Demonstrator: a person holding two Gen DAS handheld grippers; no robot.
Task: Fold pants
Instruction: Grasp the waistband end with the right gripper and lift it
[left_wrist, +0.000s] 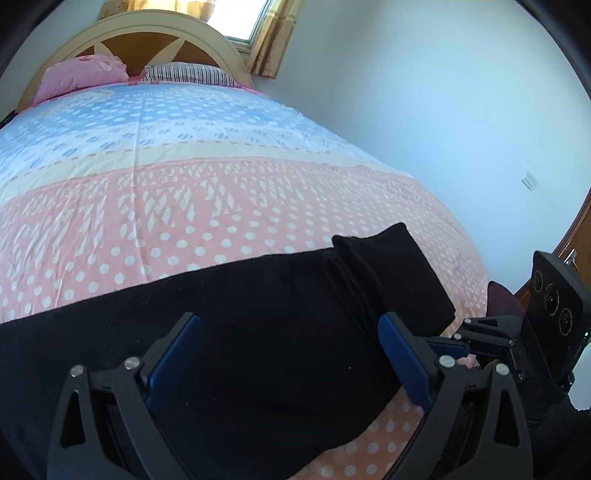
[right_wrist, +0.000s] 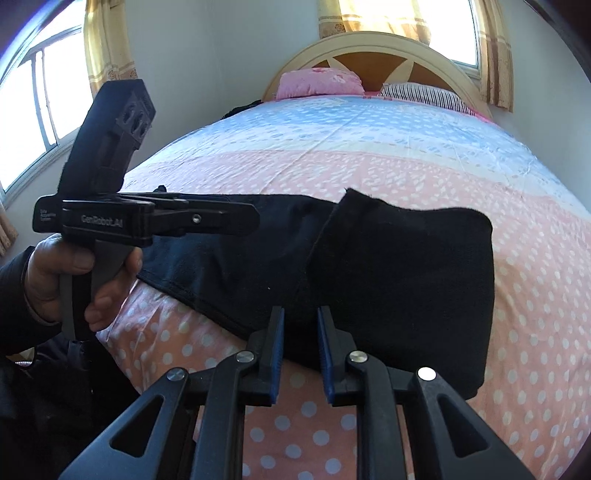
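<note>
Pants (right_wrist: 388, 273), black and soft, lay across the near end of the bed (right_wrist: 406, 155) with their long axis running left to right along the bed's near edge, one end already doubled back into a thick pad on the right and a loose flap standing up at the fold. Just in front of the pad's near edge sat the right hand-held gripper (right_wrist: 301, 347), its blue-lined jaws a narrow gap apart with the tips at the cloth's edge; nothing looked pinched between them, though the tips were dark against dark cloth and a light touch could not be ruled out. The left hand-held gripper (left_wrist: 291, 354) hung over the single-layer stretch further left with its jaws spread wide and nothing in them. Judging by this layout, the next fold would turn on the pants lying straight ahead of and beneath both tools, the right one nearer the folded end and the left one nearer the unfolded length. The left wrist view showed the wide gap between the left jaws and the stacked ridges of the fold from above, which the other view did not; the right wrist view showed a hand (right_wrist: 74, 280) gripping the left tool's handle, the pad's full outline, and the polka-dot cover (right_wrist: 295, 435) bare between the pad and the camera. A pink pillow (right_wrist: 317, 83) and a striped pillow (right_wrist: 421, 94) rested at the far headboard (right_wrist: 373, 44).
</note>
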